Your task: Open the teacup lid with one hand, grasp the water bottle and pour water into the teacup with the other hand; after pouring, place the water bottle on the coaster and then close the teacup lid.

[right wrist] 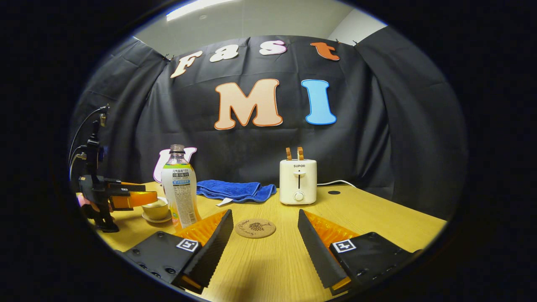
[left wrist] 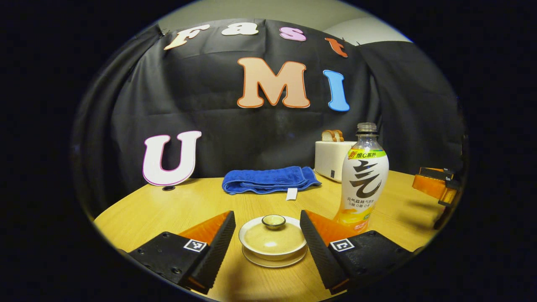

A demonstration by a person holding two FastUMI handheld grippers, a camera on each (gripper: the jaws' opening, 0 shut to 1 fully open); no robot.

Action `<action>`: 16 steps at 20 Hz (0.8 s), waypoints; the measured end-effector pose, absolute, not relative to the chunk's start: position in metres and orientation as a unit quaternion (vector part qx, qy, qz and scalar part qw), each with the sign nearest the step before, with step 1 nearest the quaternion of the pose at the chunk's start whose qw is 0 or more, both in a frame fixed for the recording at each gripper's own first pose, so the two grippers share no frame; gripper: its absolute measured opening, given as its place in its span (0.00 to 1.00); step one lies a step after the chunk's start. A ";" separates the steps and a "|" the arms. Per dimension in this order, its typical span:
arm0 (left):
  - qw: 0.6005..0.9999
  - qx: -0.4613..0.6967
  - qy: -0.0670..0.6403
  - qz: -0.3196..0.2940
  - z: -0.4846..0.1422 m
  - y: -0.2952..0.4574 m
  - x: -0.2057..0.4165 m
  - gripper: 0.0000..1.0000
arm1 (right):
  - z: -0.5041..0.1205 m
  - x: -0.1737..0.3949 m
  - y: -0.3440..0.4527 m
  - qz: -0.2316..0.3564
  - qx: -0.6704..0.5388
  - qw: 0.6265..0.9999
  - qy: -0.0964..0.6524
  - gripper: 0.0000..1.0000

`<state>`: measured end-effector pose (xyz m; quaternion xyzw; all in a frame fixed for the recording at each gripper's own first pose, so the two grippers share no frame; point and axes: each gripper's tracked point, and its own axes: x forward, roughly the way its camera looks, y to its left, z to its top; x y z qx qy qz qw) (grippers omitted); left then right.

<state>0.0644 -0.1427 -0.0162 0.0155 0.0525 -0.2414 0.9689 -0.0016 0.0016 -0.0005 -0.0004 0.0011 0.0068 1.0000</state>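
Observation:
A pale lidded teacup [left wrist: 272, 241] on its saucer sits on the wooden table [left wrist: 176, 209], low between the fingers of my left gripper [left wrist: 267, 214], which is open and not touching it. The lid's small knob [left wrist: 273, 221] faces up. A tall water bottle [left wrist: 364, 180] with a white label stands upright just right of the cup. In the right gripper view the bottle [right wrist: 181, 188] and teacup [right wrist: 156, 209] are at the far left, with the left gripper [right wrist: 147, 197] around the cup. My right gripper [right wrist: 265, 212] is open, and a round cork coaster [right wrist: 255, 228] lies between its fingers.
A folded blue towel [left wrist: 268, 179] lies behind the cup. A white toaster [right wrist: 298, 180] with two bread slices stands at the back, its cord trailing right. The other gripper [left wrist: 436, 184] shows at the right edge of the left gripper view.

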 end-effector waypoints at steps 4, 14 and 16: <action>0.967 0.016 0.042 -0.249 -0.013 -0.151 0.072 0.81 | 0.000 -0.002 0.001 0.007 0.000 1.000 0.001 0.98; 0.963 0.013 0.051 -0.264 -0.015 -0.159 0.079 0.38 | -0.001 -0.001 0.002 0.007 -0.001 1.000 0.001 0.99; 0.963 0.013 0.053 -0.263 -0.016 -0.158 0.080 0.30 | -0.001 -0.002 0.002 0.007 -0.001 1.000 0.001 0.98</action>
